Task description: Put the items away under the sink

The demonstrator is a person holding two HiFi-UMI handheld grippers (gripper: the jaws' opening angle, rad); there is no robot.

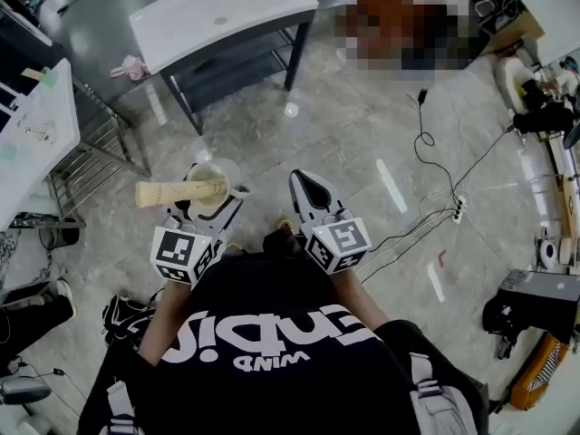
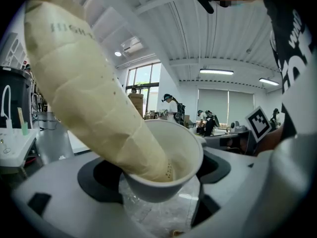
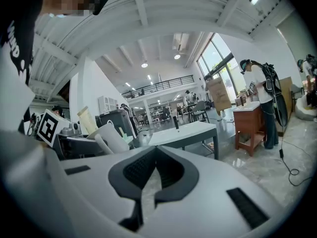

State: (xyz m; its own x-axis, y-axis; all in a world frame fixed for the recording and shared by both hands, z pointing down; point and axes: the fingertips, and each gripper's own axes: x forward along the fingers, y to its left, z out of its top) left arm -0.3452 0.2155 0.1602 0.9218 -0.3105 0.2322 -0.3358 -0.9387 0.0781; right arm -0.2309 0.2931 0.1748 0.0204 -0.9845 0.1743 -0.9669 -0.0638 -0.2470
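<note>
left tool (image 1: pixel 210 202) gripping cup (image 1: pixel 220 176), cream tube (image 1: pixel 174 193) slanting out leftward

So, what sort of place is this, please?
Probably a large open lab or workshop hall, not a home: a freestanding sink unit on polished stone floor, a power strip with cables trailing across it, and strip lights under a high ceiling.

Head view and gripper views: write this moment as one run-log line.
left gripper: shut on cup holding tube | right gripper: shut, empty | sink: ahead, not reached
</note>
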